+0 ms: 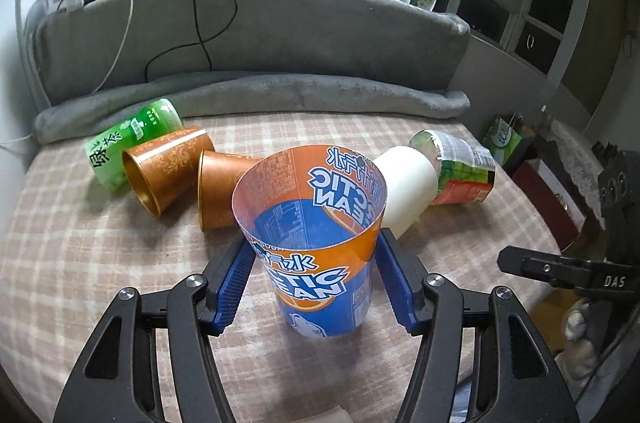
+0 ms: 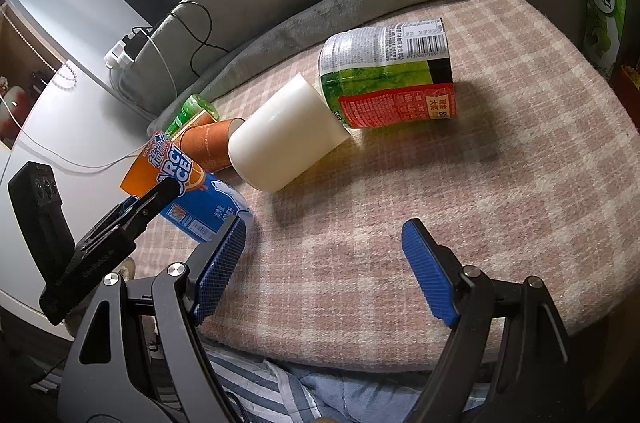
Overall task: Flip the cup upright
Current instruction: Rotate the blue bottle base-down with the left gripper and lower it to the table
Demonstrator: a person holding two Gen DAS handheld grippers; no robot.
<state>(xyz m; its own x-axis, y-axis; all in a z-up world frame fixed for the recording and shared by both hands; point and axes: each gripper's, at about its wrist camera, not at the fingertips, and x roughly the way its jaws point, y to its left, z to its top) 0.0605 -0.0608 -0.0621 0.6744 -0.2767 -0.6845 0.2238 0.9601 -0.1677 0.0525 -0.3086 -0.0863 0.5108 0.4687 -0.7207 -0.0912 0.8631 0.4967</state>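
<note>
1 cup [image 1: 316,255] upright in left tongs [image 1: 316,279], right tongs [image 2: 332,263] spread

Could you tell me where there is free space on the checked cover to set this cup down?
Bare cover lies before the right claw, below the white cup and labelled bottle. It is crowded around the copper cups and green bottle.

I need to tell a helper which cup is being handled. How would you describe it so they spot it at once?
On the checked blanket, nearest the front edge, the Arctic Ocean cup stands mouth up between the left gripper fingers. Unlike the orange cups and white cup lying behind, it is blue and orange.
</note>
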